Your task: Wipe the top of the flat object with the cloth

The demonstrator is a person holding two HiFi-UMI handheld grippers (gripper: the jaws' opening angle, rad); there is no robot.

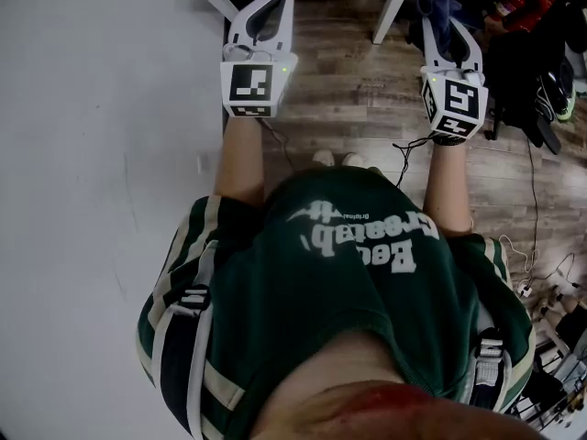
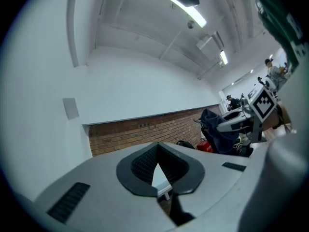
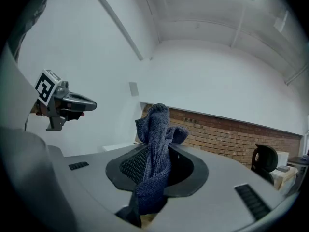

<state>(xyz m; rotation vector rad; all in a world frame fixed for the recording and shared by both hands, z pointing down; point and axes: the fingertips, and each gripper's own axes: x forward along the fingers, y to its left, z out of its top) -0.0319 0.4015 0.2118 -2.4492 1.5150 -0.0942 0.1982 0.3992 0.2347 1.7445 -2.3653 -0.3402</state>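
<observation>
right claw (image 3: pixel 155 164) clamped on our blue cloth (image 3: pixel 155 124), up in the air | left claw (image 2: pixel 157 157) closed, empty | cloth looks soft, floppy, light, we'd grip its bunched middle | flat object nowhere in view

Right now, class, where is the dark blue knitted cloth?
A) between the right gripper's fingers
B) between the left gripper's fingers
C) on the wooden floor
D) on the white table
A: the right gripper view shows the dark blue knitted cloth clamped by the right gripper; the left gripper holds nothing.
</observation>
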